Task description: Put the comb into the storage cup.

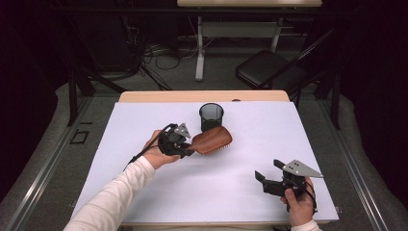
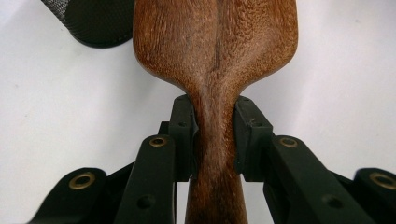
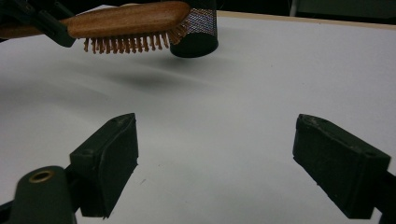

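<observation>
One right gripper view alone reveals the hairbrush (image 3: 126, 21) bristles; lifted off table (image 3: 261, 93).

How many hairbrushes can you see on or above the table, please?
1: a wooden hairbrush, held by its handle in the left claw, bristles down, lifted off the white table beside the black mesh cup.

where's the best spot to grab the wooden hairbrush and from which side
Grip the wooden hairbrush at the narrow neck where handle meets paddle, coming in from the handle end along its length. The waist fits between the pads and the bristles point down, out of the way. The left gripper already clamps it there.
</observation>
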{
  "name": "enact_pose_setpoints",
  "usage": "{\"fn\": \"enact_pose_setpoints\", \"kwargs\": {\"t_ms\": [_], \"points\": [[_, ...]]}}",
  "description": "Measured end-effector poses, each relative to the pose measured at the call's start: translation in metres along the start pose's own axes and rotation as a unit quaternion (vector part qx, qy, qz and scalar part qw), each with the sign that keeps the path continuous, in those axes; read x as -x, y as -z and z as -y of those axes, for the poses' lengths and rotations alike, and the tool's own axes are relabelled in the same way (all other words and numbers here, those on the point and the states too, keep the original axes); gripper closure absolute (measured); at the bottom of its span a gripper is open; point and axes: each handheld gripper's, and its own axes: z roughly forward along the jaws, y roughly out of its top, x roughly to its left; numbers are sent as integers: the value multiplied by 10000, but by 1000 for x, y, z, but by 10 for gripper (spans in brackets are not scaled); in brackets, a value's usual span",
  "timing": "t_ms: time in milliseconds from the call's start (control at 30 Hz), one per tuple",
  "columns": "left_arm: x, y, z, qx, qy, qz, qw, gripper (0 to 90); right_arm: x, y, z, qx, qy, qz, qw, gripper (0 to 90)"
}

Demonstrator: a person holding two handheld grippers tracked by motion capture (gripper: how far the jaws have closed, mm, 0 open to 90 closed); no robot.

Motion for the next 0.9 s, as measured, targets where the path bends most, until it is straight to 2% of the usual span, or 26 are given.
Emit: {"fn": "enact_pose_setpoints", "kwargs": {"t_ms": [267, 533, 633, 700, 900], "points": [[8, 9, 2, 330, 220, -112, 9992, 718, 0, 0, 0, -1, -5, -9, 10000, 140], [15, 22, 4, 658, 444, -238, 9966, 719, -1, 0, 0, -22, -17, -7, 10000, 140], [17, 24, 6, 816, 622, -264, 9944, 719, -1, 0, 0, -4, -22, -6, 10000, 140], [18, 26, 7, 862, 637, -307, 9938, 719, -1, -1, 0, -3, -23, -10, 10000, 140], [22, 30, 10, 1155, 781, -416, 9894, 719, 0, 0, 0, -10, -25, -2, 10000, 140]]}}
